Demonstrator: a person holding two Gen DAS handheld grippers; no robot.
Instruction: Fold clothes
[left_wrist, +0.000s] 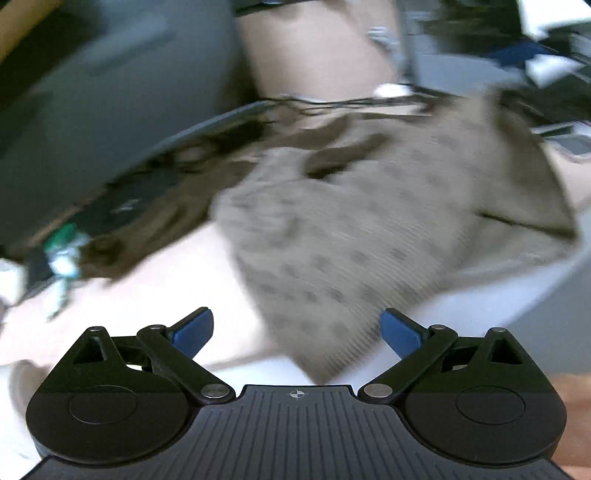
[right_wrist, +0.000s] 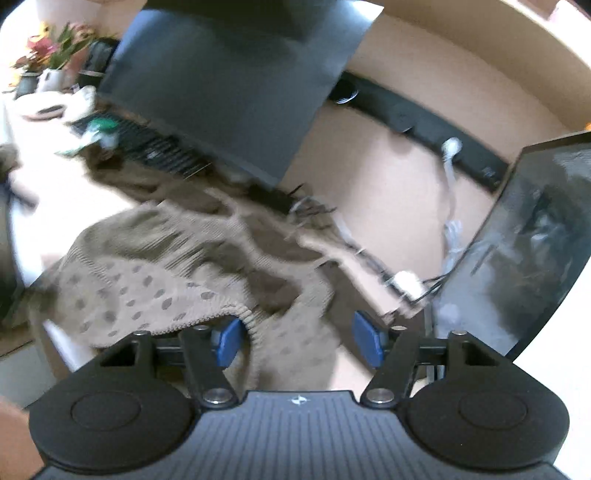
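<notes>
A beige knit sweater with grey dots (left_wrist: 369, 229) lies crumpled on a white desk (left_wrist: 155, 295); both views are motion-blurred. My left gripper (left_wrist: 297, 334) is open, its blue pads spread wide on either side of the sweater's ribbed hem, which reaches between them. In the right wrist view the same sweater (right_wrist: 155, 288) spreads left and centre. My right gripper (right_wrist: 297, 341) is open, with a ribbed edge of the sweater lying between the pads, close to the left one.
A dark monitor (right_wrist: 236, 85) stands behind the sweater, with a keyboard (right_wrist: 159, 151) under it. A second screen (right_wrist: 535, 251) stands at the right. Cables and a white plug (right_wrist: 406, 282) lie behind. Flowers (right_wrist: 51, 44) stand far left.
</notes>
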